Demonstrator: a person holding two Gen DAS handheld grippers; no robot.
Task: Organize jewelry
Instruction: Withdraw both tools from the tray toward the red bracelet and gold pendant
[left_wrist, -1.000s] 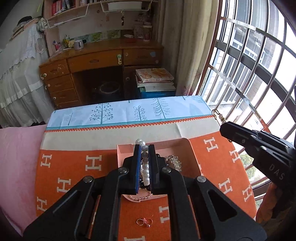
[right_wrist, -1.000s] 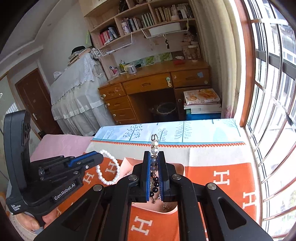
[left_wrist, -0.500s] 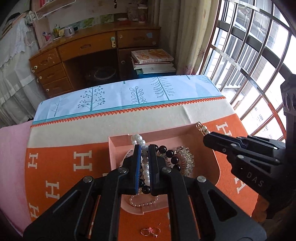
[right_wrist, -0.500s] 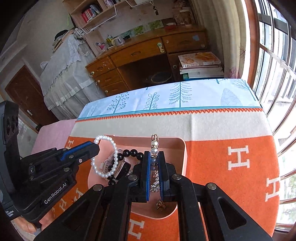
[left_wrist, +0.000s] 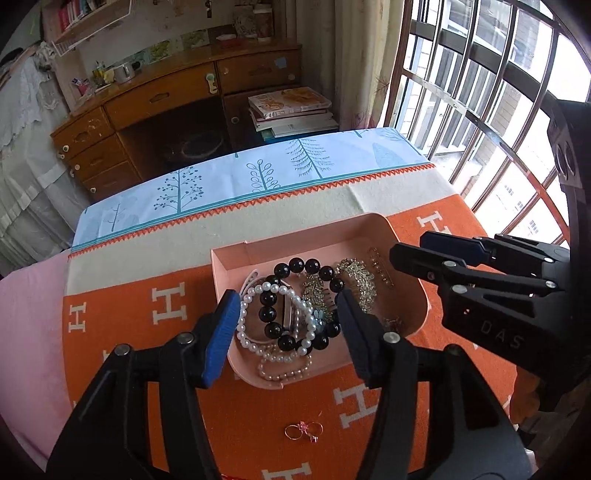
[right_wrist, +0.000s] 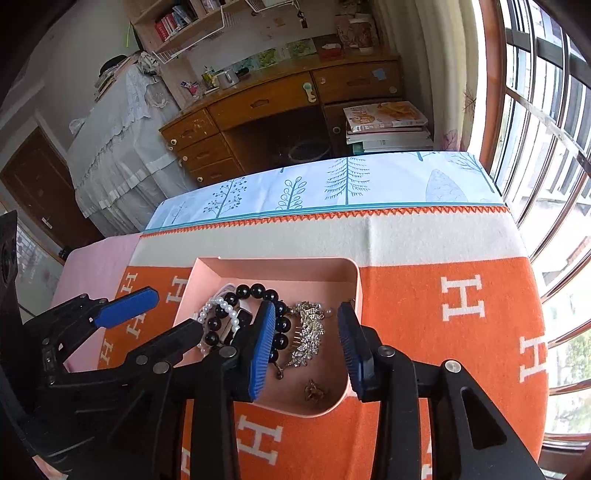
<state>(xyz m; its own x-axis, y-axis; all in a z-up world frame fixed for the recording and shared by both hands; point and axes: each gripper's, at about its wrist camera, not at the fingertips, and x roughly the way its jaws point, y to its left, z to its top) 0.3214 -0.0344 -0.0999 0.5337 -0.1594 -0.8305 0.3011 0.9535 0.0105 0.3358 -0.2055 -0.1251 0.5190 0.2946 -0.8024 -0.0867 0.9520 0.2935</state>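
Spread wide and gripping nothing, the left claw (left_wrist: 286, 325) hangs just above the near-left part of the pink tray (left_wrist: 317, 236), its blue-padded fingers (left_wrist: 221, 328) standing on either side of the heap of jewelry. Directly between them lies the white pearl bracelet (left_wrist: 246, 326), resting in the tray and overlapped by the black bead bracelet (left_wrist: 295, 265), whose large dark beads loop across the tray's middle. A smaller strand of pinkish pearls (left_wrist: 284, 373) sits at the tray's near edge. Further right inside the tray are the gold leaf-shaped hair comb (right_wrist: 308, 334) and, along the right side, a thin beaded chain (left_wrist: 380, 267); a small gold charm (right_wrist: 314, 390) lies alone near the tray's near-right corner. On the orange blanket (left_wrist: 147, 332) covering the counter, in front of the tray and apart from it, rest two small gold rings (left_wrist: 303, 431) side by side. At the right, the right claw (right_wrist: 306, 343) is also spread apart and empty, hovering over the tray's right half, with the hair comb seen between its fingers (right_wrist: 263, 347). Beyond the counter stand a wooden desk (left_wrist: 177, 99) and a stack of books (left_wrist: 291, 110) beside a barred window (left_wrist: 480, 92).
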